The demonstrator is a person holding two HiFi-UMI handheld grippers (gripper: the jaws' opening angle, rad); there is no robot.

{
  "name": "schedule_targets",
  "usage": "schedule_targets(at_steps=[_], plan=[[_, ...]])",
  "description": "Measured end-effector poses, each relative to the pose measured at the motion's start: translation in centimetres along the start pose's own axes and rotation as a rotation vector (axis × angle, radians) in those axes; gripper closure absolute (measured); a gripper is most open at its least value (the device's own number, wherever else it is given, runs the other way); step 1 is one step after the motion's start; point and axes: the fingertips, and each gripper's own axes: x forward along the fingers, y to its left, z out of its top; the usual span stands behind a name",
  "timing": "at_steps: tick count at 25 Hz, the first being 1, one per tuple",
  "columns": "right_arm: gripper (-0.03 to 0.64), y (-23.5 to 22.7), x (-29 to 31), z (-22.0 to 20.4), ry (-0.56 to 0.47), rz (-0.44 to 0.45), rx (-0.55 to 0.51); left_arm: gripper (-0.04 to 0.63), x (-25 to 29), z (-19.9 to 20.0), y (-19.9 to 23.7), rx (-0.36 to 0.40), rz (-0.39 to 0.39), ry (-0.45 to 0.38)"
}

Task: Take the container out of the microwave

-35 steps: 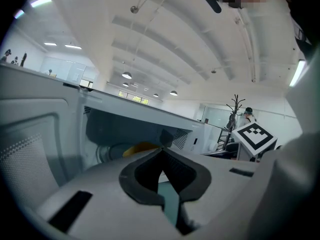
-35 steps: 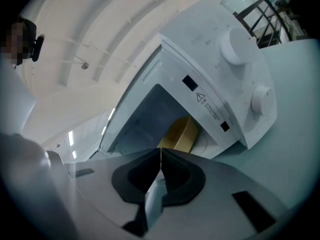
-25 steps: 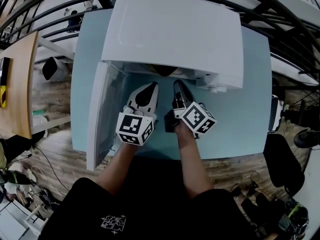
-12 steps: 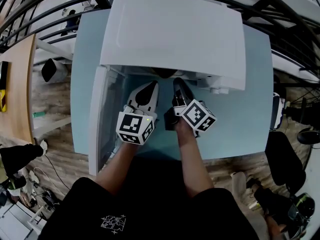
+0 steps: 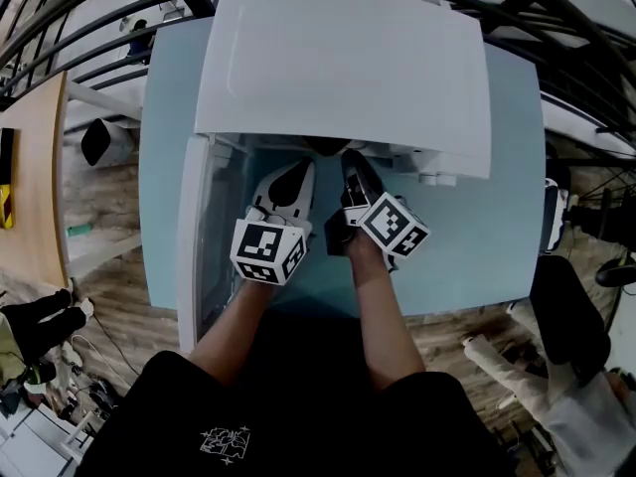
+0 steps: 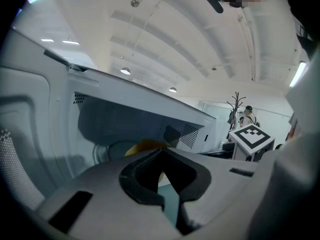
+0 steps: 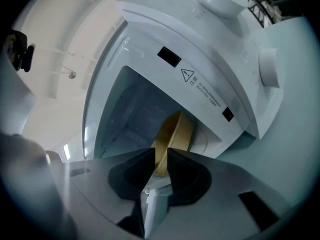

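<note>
The white microwave point(image 5: 338, 58) stands on the pale blue table point(image 5: 477, 237), its door point(image 5: 204, 237) swung open to the left. A yellow-tan container point(image 7: 176, 130) sits inside the cavity; its top point(image 6: 145, 145) also shows in the left gripper view. Both grippers hover side by side at the opening. My left gripper point(image 5: 296, 174) has its fingertips together with nothing in them. My right gripper point(image 7: 161, 156) has just been opening its jaws. A narrow gap stands between them, and the container's rim shows through it. The pads are not pressing on the rim.
The microwave's control panel with a round knob point(image 7: 270, 69) lies to the right of the cavity. A wooden desk point(image 5: 35, 167) stands at the far left, and black chairs point(image 5: 566, 316) at the right. A person's pale sleeve point(image 5: 586, 415) is at the lower right.
Both grippers keep their places in front of the microwave opening. In the background a person has come into the lower right corner of the head view.
</note>
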Motion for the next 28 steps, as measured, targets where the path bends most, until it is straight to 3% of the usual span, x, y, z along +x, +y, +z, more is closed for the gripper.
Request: schedule_targets(at_steps=[19,28], plan=[[0.525,-1.0,1.7,0.1,-0.026,-0.062,0.123,0.588,0.3,-0.2,0.6,-0.010,-0.006,0.009],[0.523,-1.4,2.0,-0.2,-0.029,-0.118,0.134,0.588,0.1,-0.3,0.8,-0.011,-0.009,0.009]])
